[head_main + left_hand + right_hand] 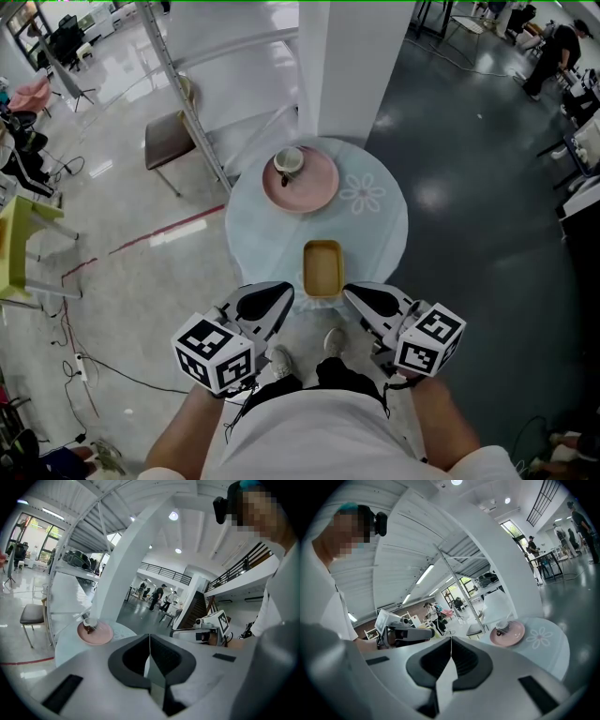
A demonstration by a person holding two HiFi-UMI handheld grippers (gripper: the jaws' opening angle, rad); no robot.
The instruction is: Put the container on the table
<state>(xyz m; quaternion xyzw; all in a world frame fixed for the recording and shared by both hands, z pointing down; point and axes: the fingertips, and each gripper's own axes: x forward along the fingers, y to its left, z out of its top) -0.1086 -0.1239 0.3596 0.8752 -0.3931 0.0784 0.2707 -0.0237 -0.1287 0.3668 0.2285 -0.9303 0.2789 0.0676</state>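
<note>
My left gripper (272, 302): jaws pressed together, nothing between | my right gripper (361, 298): the same | container (322, 268): on the table (384, 234) at its near edge, between both grippers | plate (314, 187) with cup (288, 161): far edge.

White short-sleeved T-shirt (319, 436); dark trousers (342, 375); pale shoes (280, 359). Left gripper (284, 292) and right gripper (351, 293): light grey shells with black inset strips, black padded jaws, each with a rear marker cube (214, 352) in black-and-white squares. Thin black cable (246, 401) below left cube.
</note>
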